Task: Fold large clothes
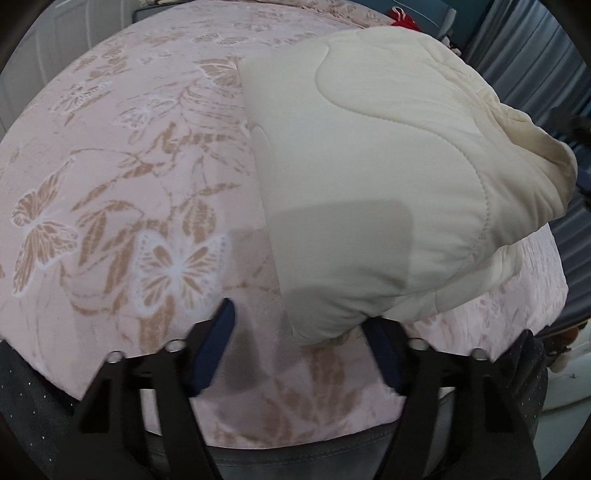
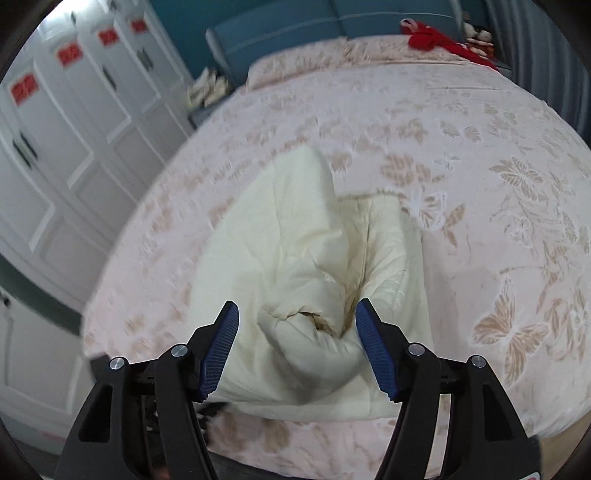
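Note:
A cream quilted garment [image 1: 369,166] lies folded and bunched on the pink butterfly bedspread [image 1: 110,184]. In the left wrist view my left gripper [image 1: 299,317] is open; the garment's near corner hangs between the fingers, close to the right finger [image 1: 380,350]. In the right wrist view the garment [image 2: 295,240] is a bunched mound, and my right gripper [image 2: 297,314] is open with the fingers either side of its crumpled near end, apart from the cloth on the left side.
White wardrobe doors [image 2: 55,147] stand left of the bed. A blue headboard [image 2: 332,22] and a red item [image 2: 432,38] are at the far end. The bed's front edge [image 1: 295,450] is near my left gripper.

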`<control>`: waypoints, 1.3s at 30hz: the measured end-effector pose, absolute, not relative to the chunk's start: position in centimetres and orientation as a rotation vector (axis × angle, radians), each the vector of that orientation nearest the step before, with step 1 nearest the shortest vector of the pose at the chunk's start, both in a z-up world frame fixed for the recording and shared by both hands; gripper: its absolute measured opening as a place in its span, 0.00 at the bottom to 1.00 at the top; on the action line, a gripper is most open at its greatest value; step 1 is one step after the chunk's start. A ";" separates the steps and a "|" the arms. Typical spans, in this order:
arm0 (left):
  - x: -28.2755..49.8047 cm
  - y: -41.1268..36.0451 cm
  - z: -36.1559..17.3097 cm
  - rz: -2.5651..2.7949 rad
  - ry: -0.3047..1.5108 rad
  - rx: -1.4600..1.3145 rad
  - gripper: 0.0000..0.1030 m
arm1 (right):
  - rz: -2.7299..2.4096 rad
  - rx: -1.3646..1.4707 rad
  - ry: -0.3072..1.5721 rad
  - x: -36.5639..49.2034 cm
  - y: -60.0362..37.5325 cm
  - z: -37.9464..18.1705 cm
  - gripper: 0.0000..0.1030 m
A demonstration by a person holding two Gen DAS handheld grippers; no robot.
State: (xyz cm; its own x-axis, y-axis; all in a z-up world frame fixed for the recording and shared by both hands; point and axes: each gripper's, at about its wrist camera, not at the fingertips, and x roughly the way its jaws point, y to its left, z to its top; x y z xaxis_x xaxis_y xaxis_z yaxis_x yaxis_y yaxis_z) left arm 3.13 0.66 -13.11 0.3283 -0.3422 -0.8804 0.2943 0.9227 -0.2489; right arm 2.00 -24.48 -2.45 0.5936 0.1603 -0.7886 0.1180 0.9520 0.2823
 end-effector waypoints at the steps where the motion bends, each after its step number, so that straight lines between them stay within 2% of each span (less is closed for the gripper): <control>1: 3.2 0.6 -13.1 -0.432 1.173 -0.054 0.44 | 0.015 0.297 0.961 2.3 -24.2 -2.9 0.53; 2: 3.4 0.7 -13.0 -0.452 1.187 -0.069 0.27 | 0.008 0.273 0.989 2.6 -23.9 -3.3 0.43; 4: 3.7 1.0 -12.7 -0.452 1.196 -0.093 0.22 | 0.003 0.249 1.025 2.7 -23.7 -3.7 0.21; 7: 4.2 2.2 -11.9 -0.465 1.197 -0.164 0.18 | 0.025 0.273 1.004 2.0 -24.6 -2.4 0.15; 12: 3.7 2.4 -8.9 -0.509 1.143 -0.187 0.16 | 0.041 0.366 0.936 -1.2 -27.2 0.2 0.14; 16: 3.0 1.2 -7.6 -0.533 1.128 -0.156 0.16 | -0.019 0.447 0.969 -3.2 -30.0 -2.5 0.13; 27: 2.0 -0.5 -10.3 -0.486 1.201 -0.061 0.16 | -0.086 0.503 1.067 -4.4 -32.0 -11.2 0.12; 39: 2.1 -1.8 -13.2 -0.435 1.269 -0.015 0.17 | -0.098 0.516 1.094 -3.0 -32.3 -15.1 0.14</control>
State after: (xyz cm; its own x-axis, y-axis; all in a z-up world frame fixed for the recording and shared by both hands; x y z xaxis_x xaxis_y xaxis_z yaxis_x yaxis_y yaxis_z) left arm 2.14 -1.81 -13.22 0.2277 -0.3239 -0.9183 0.3081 0.9186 -0.2476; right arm -3.04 -32.30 -15.06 0.4671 0.1735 -0.8670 0.3248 0.8783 0.3508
